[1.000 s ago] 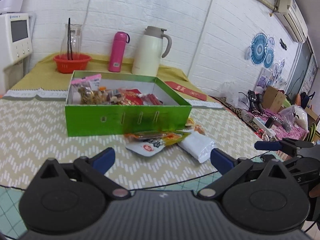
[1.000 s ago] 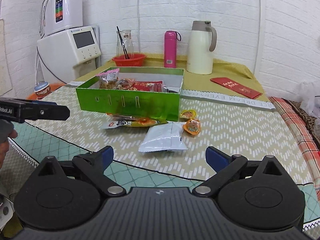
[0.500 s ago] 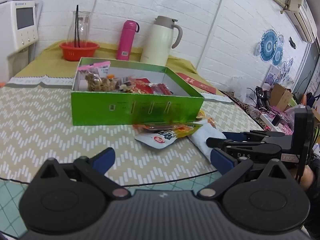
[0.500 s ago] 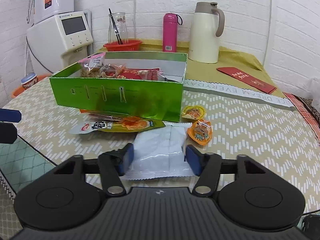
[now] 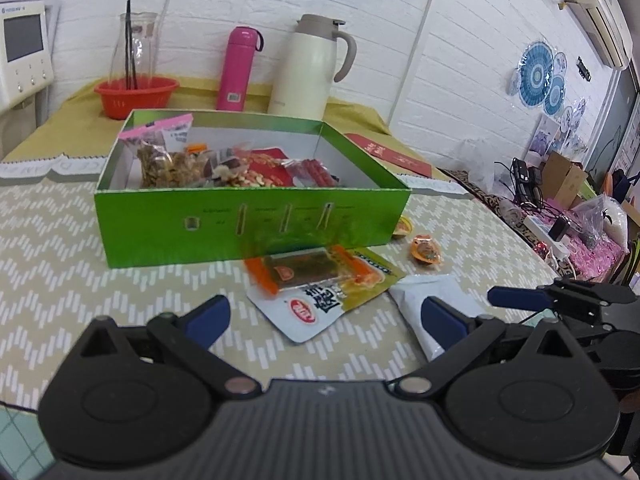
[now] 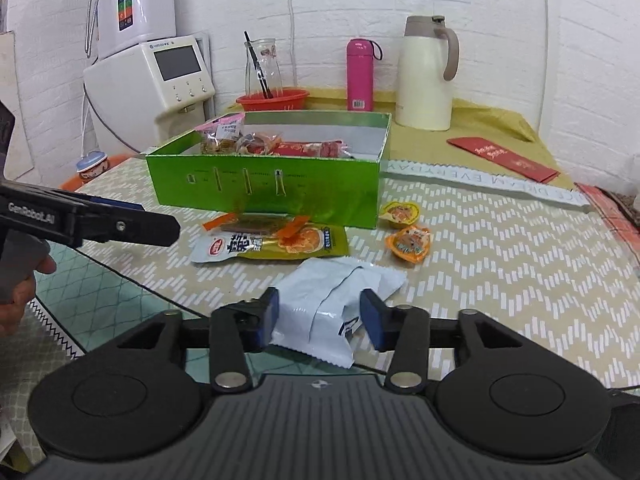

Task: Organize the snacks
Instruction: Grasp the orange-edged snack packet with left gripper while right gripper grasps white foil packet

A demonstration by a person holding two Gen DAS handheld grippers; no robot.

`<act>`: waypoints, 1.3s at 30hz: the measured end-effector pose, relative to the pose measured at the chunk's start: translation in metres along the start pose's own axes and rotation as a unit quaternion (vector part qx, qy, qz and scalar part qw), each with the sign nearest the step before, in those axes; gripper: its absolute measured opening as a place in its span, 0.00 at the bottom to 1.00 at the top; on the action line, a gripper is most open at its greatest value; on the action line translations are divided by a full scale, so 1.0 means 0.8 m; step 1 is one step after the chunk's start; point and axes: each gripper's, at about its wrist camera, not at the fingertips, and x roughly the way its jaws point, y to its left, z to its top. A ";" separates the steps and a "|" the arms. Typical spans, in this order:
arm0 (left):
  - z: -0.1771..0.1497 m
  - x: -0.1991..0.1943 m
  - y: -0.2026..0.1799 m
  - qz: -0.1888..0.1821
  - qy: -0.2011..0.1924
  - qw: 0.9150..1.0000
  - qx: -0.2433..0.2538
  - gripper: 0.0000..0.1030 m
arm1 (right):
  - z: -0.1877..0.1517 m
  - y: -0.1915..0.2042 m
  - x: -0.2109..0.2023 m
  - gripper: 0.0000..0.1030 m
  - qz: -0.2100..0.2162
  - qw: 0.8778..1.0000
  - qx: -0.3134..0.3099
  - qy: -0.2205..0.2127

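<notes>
Right gripper has its jaws narrowed onto a white packet, with one blue pad against each side of it. The jaws have just been closing, and the packet is buckled into a raised fold between them while it rests on the zigzag-patterned tablecloth. Left gripper stands with its jaws wide apart and nothing between the pads. It hangs over the near edge of a yellow-green pouch. In the right wrist view its black body reads "GenRobot.AI", held by a hand at the left edge. The pouch carries a red oval logo and large Chinese characters, and an orange-edged sachet lies on top of it. A white strip across the cloth reads, upside down, "DREAM EVERYDAY". A red envelope beyond it bears gold writing too small to read. The green box stands open just behind the pouch. It holds a pink-topped bag of nuts, a red pack and several clear-wrapped snacks, all on its left and middle. Two small orange jelly cups lie near the box's right corner, apart from the white packet. Behind the box stand a red bowl with a glass carafe in it, a pink flask and a cream thermal jug. A white water dispenser stands at the far left against the brick wall.
</notes>
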 end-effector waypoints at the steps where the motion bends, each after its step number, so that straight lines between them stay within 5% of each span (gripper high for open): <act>1: 0.001 0.005 0.001 0.002 0.001 1.000 0.000 0.98 | 0.001 0.002 0.002 1.00 -0.004 1.000 -0.004 -0.003; 22: 0.033 0.119 -0.003 0.055 0.045 0.997 -0.001 0.98 | -0.004 0.003 0.028 1.00 -0.005 0.999 0.038 0.019; 25: 0.031 0.112 0.000 0.054 0.041 0.998 0.017 0.81 | -0.004 0.006 0.032 1.00 -0.003 0.999 0.036 0.018; 29: 0.030 0.090 0.016 0.036 0.039 0.999 0.004 0.44 | -0.006 0.009 0.036 1.00 -0.006 0.999 0.034 0.019; 30: 0.028 0.085 0.019 0.034 0.042 0.998 0.006 0.43 | -0.007 0.009 0.035 1.00 -0.007 0.999 0.033 0.018; 37: 0.006 0.054 0.024 0.007 0.040 0.999 0.010 0.42 | -0.012 0.007 0.023 1.00 0.024 0.999 0.028 0.028; 39: 0.007 0.050 0.017 0.016 0.015 0.999 0.027 0.64 | -0.013 0.007 0.023 1.00 0.026 0.999 0.031 0.031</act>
